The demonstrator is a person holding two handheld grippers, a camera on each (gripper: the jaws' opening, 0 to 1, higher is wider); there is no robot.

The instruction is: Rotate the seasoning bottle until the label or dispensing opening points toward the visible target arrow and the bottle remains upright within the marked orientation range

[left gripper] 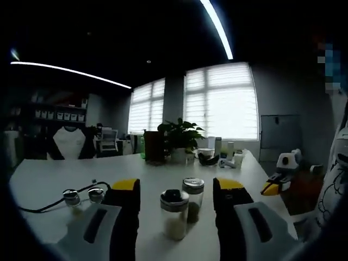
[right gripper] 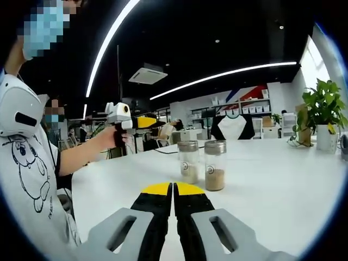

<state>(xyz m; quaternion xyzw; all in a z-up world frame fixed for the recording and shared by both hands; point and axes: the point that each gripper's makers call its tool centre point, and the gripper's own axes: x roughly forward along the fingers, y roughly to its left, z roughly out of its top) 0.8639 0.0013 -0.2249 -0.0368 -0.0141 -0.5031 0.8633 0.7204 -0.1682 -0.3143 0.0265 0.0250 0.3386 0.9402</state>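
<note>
On the long white table (left gripper: pixel 49 179) I see two clear silver-capped seasoning bottles (left gripper: pixel 175 215) standing upright between my left tool (left gripper: pixel 175 187), jaws apart; my right tool (right gripper: pixel 173 187) is closed, empty.

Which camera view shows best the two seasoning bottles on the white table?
The right gripper view: both seasoning bottles stand side by side, well lit and unobstructed. In the left gripper view the bottles are dim and backlit, one partly hiding the other.

The left gripper view sits low over the table (left gripper: pixel 49 179), close to two seasoning bottles (left gripper: pixel 175 215), facing the windows (left gripper: pixel 220 100). The right gripper view looks across the same table (right gripper: pixel 283 185) at both bottles (right gripper: pixel 215 165), toward shelves (right gripper: pixel 239 106).
</note>
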